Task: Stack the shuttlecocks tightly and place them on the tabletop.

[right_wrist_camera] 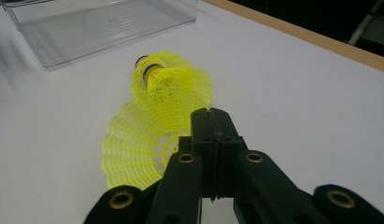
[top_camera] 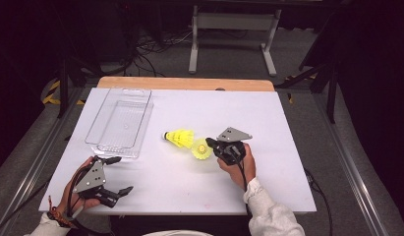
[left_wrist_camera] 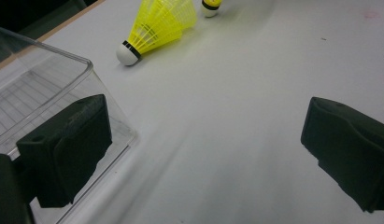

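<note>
Two yellow shuttlecocks sit mid-table. One shuttlecock lies on its side, white cork toward the clear tray. The nearer shuttlecock is tipped up with its open skirt facing my right gripper, whose jaws are pressed together on the skirt's rim. My left gripper hovers at the near left with its jaws wide apart and nothing between them, just beside the tray's near corner.
An empty clear plastic tray lies at the back left of the white tabletop. A wooden strip runs along the far edge. Cables and a metal stand are on the floor beyond.
</note>
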A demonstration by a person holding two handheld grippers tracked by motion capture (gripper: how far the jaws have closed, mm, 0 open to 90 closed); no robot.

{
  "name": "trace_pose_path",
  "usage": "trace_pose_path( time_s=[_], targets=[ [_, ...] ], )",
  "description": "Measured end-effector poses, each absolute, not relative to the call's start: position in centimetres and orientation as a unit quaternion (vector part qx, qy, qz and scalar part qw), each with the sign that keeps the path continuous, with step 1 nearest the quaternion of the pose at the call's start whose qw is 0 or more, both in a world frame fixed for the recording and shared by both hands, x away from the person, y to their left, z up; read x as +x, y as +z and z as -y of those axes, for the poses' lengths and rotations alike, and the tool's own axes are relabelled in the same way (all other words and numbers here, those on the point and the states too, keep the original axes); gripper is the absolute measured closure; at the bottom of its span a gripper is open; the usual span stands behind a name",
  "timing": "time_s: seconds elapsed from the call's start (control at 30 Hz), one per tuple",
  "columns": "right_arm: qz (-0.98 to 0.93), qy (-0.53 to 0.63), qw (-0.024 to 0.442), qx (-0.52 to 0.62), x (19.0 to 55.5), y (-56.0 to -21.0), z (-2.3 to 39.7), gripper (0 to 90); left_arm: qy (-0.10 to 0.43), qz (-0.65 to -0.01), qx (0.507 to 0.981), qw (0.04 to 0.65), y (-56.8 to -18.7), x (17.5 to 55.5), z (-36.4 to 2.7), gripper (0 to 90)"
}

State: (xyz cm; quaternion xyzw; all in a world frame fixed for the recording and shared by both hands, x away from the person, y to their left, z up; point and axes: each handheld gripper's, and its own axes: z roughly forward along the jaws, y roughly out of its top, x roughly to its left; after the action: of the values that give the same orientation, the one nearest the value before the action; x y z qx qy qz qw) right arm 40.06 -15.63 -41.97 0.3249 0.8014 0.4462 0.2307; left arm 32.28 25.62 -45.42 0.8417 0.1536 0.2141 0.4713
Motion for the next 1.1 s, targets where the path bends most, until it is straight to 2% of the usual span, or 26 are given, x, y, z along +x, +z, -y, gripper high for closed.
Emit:
trace_pose_path(
  time_s=[0.37,0.6,0.77,1.1],
  targets=[
    [-0.816,0.427,0.217,0.323,40.7,-42.5,17.8,88.1,0.212,-0.152,0.843,0.470,-45.5,32.3,-25.5,2.9],
    [-0.838,0.390,0.214,0.315,41.2,-43.7,18.8,83.8,0.210,-0.152,0.845,0.468,-45.6,32.3,-25.4,2.9],
    [-0.848,0.373,0.200,0.318,41.9,-44.5,19.4,79.5,0.210,-0.152,0.846,0.466,-45.6,32.4,-25.4,2.9],
    [-0.861,0.345,0.207,0.311,42.1,-45.0,19.3,68.9,0.209,-0.151,0.847,0.465,-45.6,32.4,-25.4,3.0]
  ],
)
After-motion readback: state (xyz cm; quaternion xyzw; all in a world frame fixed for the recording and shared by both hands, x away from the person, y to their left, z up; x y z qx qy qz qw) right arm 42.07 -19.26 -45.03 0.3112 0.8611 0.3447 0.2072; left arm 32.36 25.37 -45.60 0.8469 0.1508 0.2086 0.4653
